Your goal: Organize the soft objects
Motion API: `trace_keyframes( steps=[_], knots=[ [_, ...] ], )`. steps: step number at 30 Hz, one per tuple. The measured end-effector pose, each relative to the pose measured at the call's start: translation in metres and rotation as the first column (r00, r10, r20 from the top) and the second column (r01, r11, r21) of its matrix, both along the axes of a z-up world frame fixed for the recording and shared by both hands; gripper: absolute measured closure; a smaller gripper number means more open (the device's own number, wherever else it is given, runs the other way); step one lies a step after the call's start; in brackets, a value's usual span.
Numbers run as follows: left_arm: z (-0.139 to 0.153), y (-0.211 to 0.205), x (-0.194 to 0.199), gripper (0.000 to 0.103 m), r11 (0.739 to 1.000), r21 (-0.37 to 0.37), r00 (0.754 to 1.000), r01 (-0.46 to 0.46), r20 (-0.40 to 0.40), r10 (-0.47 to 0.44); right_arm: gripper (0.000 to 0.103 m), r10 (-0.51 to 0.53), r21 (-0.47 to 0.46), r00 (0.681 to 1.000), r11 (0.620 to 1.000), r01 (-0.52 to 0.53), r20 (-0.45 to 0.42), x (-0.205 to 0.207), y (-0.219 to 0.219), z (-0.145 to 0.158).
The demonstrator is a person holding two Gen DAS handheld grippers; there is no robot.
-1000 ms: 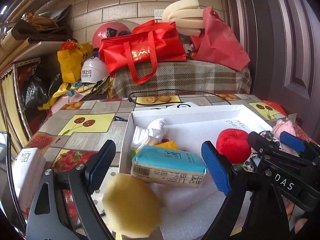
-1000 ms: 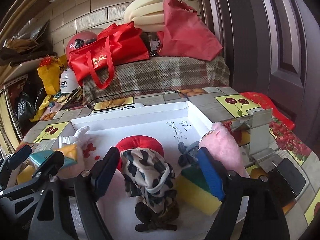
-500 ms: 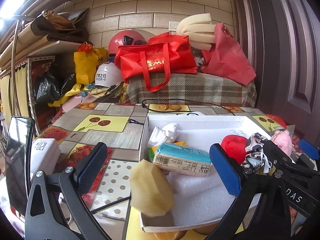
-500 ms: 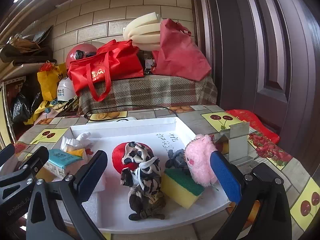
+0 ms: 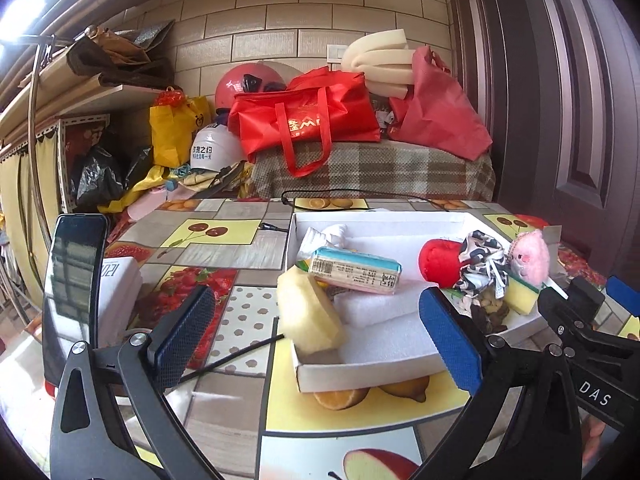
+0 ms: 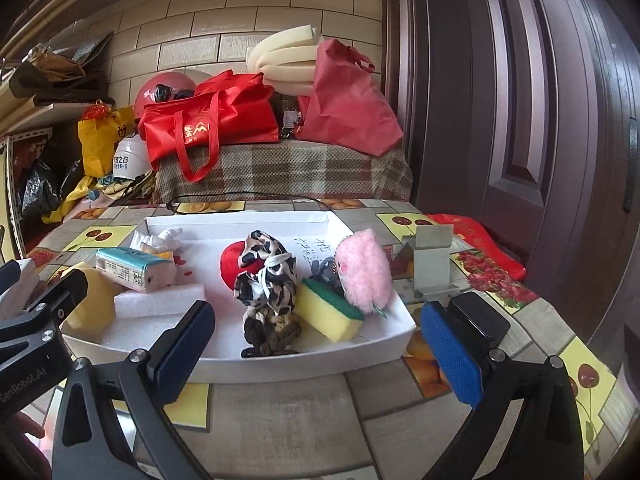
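Right wrist: right claw [image 6: 318,346] agape (empty), tray [image 6: 304,368] ahead.

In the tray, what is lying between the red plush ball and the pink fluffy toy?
The right wrist view shows a leopard-print fabric bundle between the red plush ball and the pink fluffy toy, covering part of the ball.

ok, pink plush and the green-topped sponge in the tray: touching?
Touching. The right wrist view shows the pink plush leaning against the green top of the yellow sponge, with no gap where its lower edge overlaps the pad. Both grippers are open and short of the tray.
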State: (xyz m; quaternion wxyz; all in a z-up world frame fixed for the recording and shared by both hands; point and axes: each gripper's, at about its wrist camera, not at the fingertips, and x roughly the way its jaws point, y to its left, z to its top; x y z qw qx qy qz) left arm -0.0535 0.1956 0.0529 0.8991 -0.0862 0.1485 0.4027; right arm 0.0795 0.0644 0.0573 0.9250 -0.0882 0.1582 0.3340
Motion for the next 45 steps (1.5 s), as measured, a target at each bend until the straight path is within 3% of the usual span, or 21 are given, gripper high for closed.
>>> trace_keyframes(
  steps=[9,15,19,22,26,28,31,36,45],
  knots=[
    [-0.001,-0.04,-0.024,0.0,0.999,0.029,1.0,0.027,-0.017,-0.026,0.0,0.01,0.026,0.999,1.0,-0.009,-0.034,-0.018,-0.042,-0.002],
    [-0.003,-0.062,-0.035,0.0,0.998,0.013,0.998,0.058,-0.035,-0.058,0.0,0.023,-0.006,0.995,1.0,-0.023,-0.099,-0.029,-0.075,-0.008],
    [-0.006,-0.071,-0.034,0.0,0.998,-0.015,0.995,0.058,-0.077,-0.059,0.0,0.027,0.021,0.994,0.999,-0.025,-0.102,-0.04,-0.103,-0.009],
    [-0.005,-0.077,-0.039,0.0,0.998,-0.018,0.995,0.061,-0.076,-0.062,0.0,0.032,0.089,0.996,0.996,-0.025,-0.084,-0.052,-0.127,0.0],
    [0.0,-0.092,-0.049,0.0,0.999,0.039,0.999,0.024,-0.047,-0.022,0.0,0.02,0.243,0.998,0.97,-0.006,-0.056,-0.069,-0.166,0.009],
    [0.001,-0.095,-0.055,0.0,1.0,0.022,1.0,0.005,-0.024,-0.004,0.0,-0.021,0.292,1.0,0.956,0.024,-0.014,-0.08,-0.182,0.012],
    [0.002,-0.094,-0.059,0.0,1.0,-0.015,1.0,0.013,-0.014,-0.013,0.0,-0.133,0.273,0.991,0.953,0.133,-0.018,-0.081,-0.187,0.012],
    [-0.003,-0.091,-0.045,0.0,0.998,-0.055,0.992,0.017,-0.126,-0.024,0.0,-0.166,0.207,0.981,0.961,0.184,-0.097,-0.063,-0.178,0.008],
    [-0.004,-0.094,-0.046,0.0,0.998,-0.05,0.991,0.026,-0.132,-0.032,0.0,-0.138,0.226,0.989,0.963,0.146,-0.052,-0.077,-0.186,0.006]
  ],
)
